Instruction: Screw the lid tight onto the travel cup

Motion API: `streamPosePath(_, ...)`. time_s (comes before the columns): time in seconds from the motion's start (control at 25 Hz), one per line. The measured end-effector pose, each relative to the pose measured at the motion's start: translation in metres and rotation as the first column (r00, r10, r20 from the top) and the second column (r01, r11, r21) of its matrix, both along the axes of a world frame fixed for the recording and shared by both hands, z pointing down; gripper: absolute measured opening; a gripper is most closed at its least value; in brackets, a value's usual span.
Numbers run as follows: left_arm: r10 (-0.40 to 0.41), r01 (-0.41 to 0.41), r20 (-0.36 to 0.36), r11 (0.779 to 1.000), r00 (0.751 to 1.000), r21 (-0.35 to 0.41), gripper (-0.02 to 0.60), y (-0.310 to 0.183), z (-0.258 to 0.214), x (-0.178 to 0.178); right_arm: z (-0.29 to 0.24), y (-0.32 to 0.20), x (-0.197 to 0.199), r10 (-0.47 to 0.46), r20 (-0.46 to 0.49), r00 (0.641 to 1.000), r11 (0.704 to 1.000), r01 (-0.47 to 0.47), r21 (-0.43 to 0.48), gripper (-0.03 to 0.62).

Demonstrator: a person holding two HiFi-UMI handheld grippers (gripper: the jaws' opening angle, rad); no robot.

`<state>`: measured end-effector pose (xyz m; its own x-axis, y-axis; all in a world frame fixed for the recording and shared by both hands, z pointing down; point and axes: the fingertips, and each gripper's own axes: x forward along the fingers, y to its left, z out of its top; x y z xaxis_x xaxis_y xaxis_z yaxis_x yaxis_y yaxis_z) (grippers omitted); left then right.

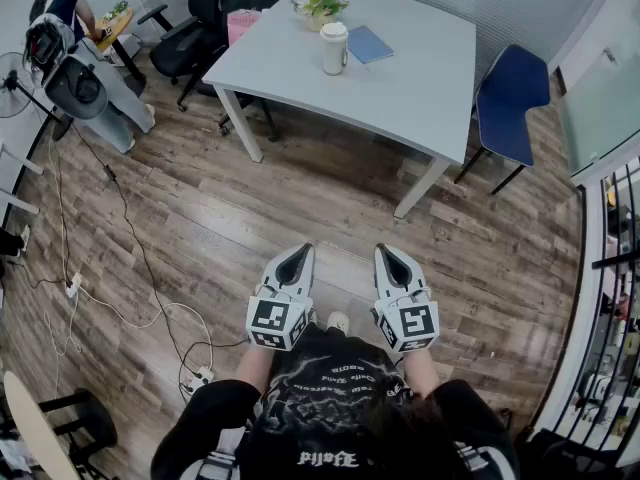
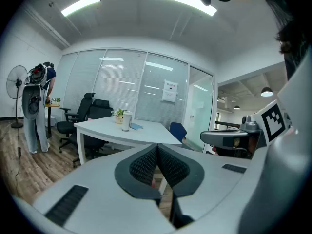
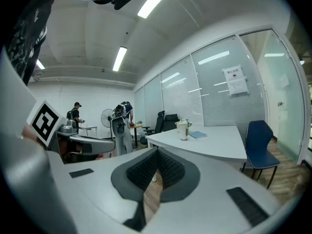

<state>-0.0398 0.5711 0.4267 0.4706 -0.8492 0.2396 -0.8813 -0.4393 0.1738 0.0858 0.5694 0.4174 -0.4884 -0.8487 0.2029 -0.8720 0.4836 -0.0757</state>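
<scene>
A white travel cup [image 1: 333, 48] with its lid on top stands upright on the white table [image 1: 400, 78], far ahead of me. It shows small in the left gripper view [image 2: 126, 120] and in the right gripper view [image 3: 183, 129]. My left gripper [image 1: 296, 259] and right gripper [image 1: 389, 256] are held side by side close to my body, over the wooden floor. Both are shut with nothing between the pads [image 2: 157, 161] [image 3: 157, 165]. Neither is near the cup.
A blue notebook [image 1: 370, 44] and a potted plant [image 1: 320, 6] lie by the cup. A blue chair [image 1: 512, 103] stands right of the table, black office chairs [image 1: 205, 23] at its left. Cables [image 1: 120, 268] trail over the floor at left. A person [image 1: 60, 28] stands far left beside a fan [image 1: 12, 83].
</scene>
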Motion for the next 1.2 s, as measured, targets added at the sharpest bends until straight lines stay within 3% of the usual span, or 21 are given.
streamPosePath(0.12, -0.009, 0.009, -0.009, 1.000, 1.000, 0.003, 0.023, 0.002, -0.003, -0.006, -0.005, 0.003, -0.004, 0.013, -0.060, 0.998, 1.000, -0.012, 0.024, 0.005)
streamPosePath(0.44, -0.029, 0.029, -0.040, 0.999, 0.999, 0.017, 0.023, 0.001, -0.009, -0.007, -0.001, 0.002, 0.005, 0.007, -0.060, 0.998, 1.000, -0.007, 0.005, 0.005)
streamPosePath(0.72, -0.020, 0.021, -0.054, 1.000, 0.998, 0.013, 0.028, 0.002, -0.007, -0.006, -0.004, -0.005, 0.006, 0.017, 0.012, 1.000, 1.000, -0.017, 0.019, 0.009)
streamPosePath(0.76, -0.006, 0.007, -0.061, 1.000, 0.998, 0.016, 0.057, 0.002, -0.008, -0.003, -0.004, -0.006, 0.006, 0.011, 0.020, 1.000, 1.000, -0.011, 0.018, 0.011)
streamPosePath(0.84, 0.032, -0.030, -0.079, 0.999, 0.996, 0.021, 0.185, 0.002, -0.009, 0.004, -0.004, -0.007, 0.006, -0.020, 0.033, 0.999, 1.000, 0.019, 0.015, 0.127)
streamPosePath(1.0, 0.060, -0.057, -0.105, 0.998, 0.993, 0.028, 0.261, 0.002, -0.012, 0.011, -0.010, -0.006, 0.001, -0.087, 0.033, 0.996, 0.996, 0.086, 0.030, 0.309)
streamPosePath(1.2, 0.055, -0.053, -0.084, 0.998, 0.995, 0.023, 0.276, 0.000, -0.012, 0.015, -0.013, -0.009, 0.003, -0.114, 0.017, 0.993, 0.993, 0.113, 0.040, 0.347)
